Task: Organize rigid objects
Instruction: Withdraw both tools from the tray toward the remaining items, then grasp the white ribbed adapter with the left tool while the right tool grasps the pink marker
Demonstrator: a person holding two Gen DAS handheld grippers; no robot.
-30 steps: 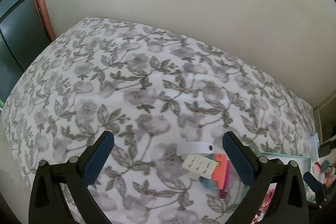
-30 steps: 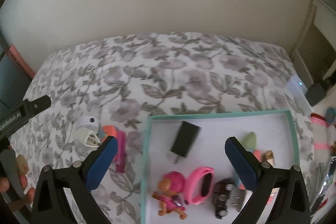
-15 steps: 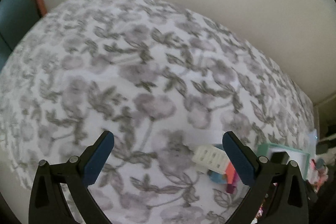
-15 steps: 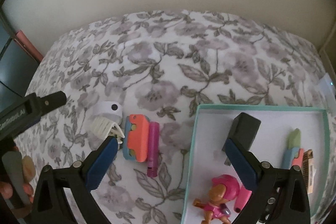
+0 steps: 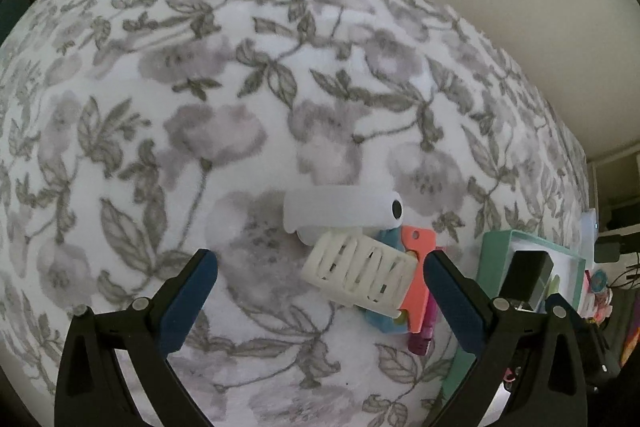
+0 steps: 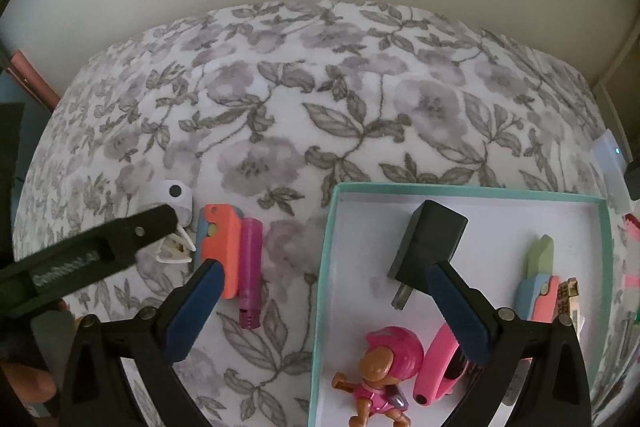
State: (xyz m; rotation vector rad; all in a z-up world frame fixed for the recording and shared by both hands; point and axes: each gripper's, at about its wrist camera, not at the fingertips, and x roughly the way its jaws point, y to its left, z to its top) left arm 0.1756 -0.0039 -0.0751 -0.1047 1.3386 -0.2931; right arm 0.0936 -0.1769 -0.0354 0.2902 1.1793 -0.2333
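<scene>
Both grippers hang over a floral cloth [image 6: 360, 99]: the left gripper [image 5: 320, 279] has its jaws wide apart around a white slotted clip [image 5: 358, 275], not touching it, and the right gripper [image 6: 320, 291] is likewise spread and empty, straddling the left wall of a teal tray [image 6: 326, 227]. The clip lies on the cloth left of the tray, touching an orange-and-blue piece [image 6: 220, 247] with a magenta tube [image 6: 250, 267] just beside that. In the tray lie a black plug [image 6: 430, 239], a pink toy figure [image 6: 384, 375], a pink band [image 6: 436, 363] and a green-tipped cutter [image 6: 538, 275] by its right wall.
</scene>
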